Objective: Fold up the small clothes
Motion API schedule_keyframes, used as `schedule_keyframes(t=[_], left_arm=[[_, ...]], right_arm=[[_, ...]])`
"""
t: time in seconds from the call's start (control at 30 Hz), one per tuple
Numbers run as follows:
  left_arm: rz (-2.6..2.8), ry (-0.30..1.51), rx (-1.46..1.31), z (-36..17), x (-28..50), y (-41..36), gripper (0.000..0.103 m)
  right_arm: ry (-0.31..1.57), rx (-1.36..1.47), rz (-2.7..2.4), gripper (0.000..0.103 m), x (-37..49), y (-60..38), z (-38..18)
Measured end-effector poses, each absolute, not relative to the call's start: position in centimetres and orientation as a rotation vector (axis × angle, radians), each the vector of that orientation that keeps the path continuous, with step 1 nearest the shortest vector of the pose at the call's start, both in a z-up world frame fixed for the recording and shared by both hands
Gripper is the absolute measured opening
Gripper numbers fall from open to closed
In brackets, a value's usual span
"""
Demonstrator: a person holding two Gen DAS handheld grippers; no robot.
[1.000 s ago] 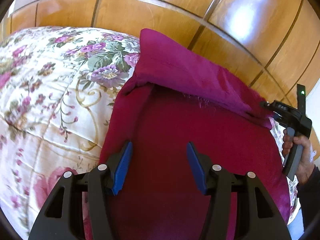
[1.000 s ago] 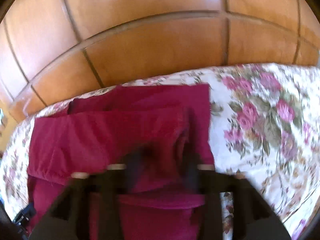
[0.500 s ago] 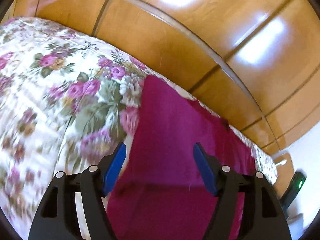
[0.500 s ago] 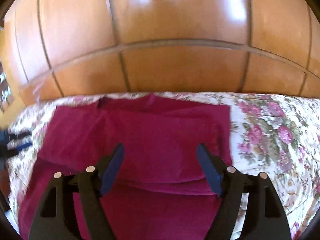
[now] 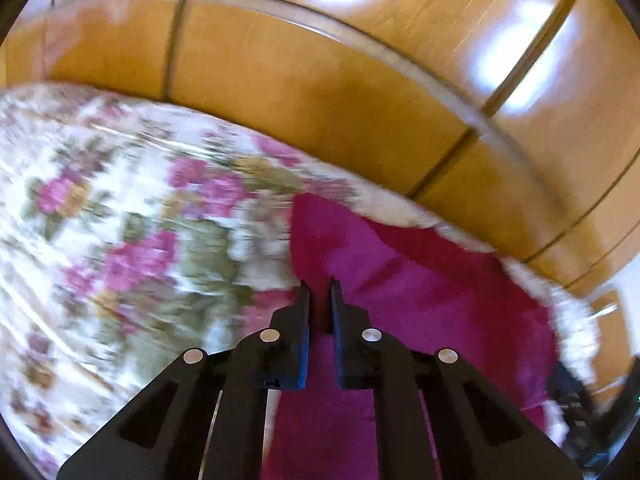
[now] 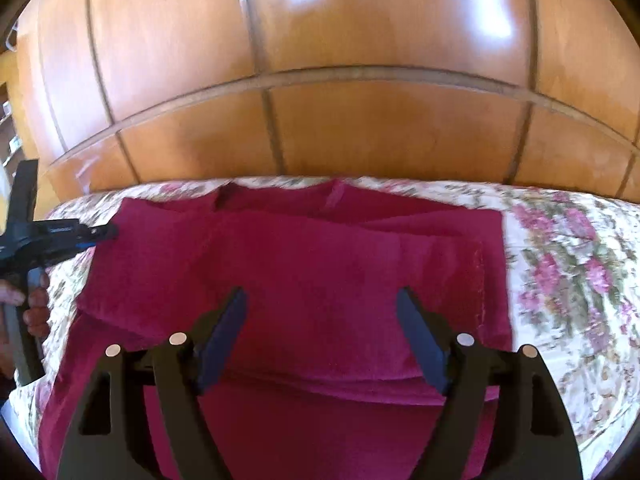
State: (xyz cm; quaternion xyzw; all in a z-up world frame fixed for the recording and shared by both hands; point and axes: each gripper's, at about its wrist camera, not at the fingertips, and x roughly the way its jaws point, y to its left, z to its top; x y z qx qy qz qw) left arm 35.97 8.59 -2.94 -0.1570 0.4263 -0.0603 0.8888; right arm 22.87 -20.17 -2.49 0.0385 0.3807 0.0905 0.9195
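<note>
Panelling (image 6: 320, 80) of polished wood is noted across the whole background, from nine to three o'clock in both wrist views. Below it, a floral bedspread (image 6: 568, 248) covers the work surface. A crimson garment (image 6: 304, 272) is laid flat on the bedspread at centre, with its upper part already turned down over the lower part.

The right gripper (image 6: 322, 300) is held above the garment at six o'clock, its jaws spread wide and empty. The left gripper (image 5: 319, 292) is recorded at the garment's nine o'clock edge, its jaws drawn nearly together with a narrow gap; whether cloth is pinched between them cannot be told, the view being blurred.

Risk is judged as follows: if only one layer is caught at that edge, the folded flap may be dragged askew. No obstruction is observed on the bedspread; the panelling stands close behind the garment's far edge.
</note>
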Motion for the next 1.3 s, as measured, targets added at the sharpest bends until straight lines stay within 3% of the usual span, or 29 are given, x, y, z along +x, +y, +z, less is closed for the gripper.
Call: schedule_keyframes(t=[0.07,0.13,0.2,0.23,0.37,0.57,0.83,1.17,1.3], left_arm=[[-0.079,0.932,-0.276,-4.5,36.4,8.9,0.009],[-0.039,0.943,-0.255,-5.0,36.5,9.2,0.022],[0.003,0.928,-0.242,-4.2,35.9,9.3,0.048],[0.042,0.899,-0.231,-3.2,35.1,9.5,0.051],[-0.034,0.745,-0.208,-0.2,31.0,8.0,0.051],[-0.175,0.825,-0.070,-2.8,29.0,3.1,0.051],[-0.153,0.869,-0.046,-5.5,29.8,2.6,0.054],[-0.118,0.822,-0.069,-2.2,24.9,2.3,0.054],[-0.112,0.792,-0.074,-0.9,21.7,2.9,0.054]], right_arm=[[0.835,0.074,0.194,0.077,23.4,-19.2,-4.1],[0.875,0.076,0.170,0.078,23.8,-18.6,-6.5],[0.863,0.091,0.165,0.078,23.8,-18.8,-6.6],[0.863,0.102,0.168,0.078,23.8,-19.0,-6.6],[0.860,0.108,0.171,0.079,23.6,-19.1,-6.5],[0.829,0.141,0.119,0.080,22.9,-20.8,-4.4],[0.869,0.073,0.013,0.087,24.5,-21.3,-7.0],[0.852,0.078,0.013,0.089,23.9,-21.3,-6.6],[0.832,0.086,0.033,0.095,22.0,-21.0,-5.0]])
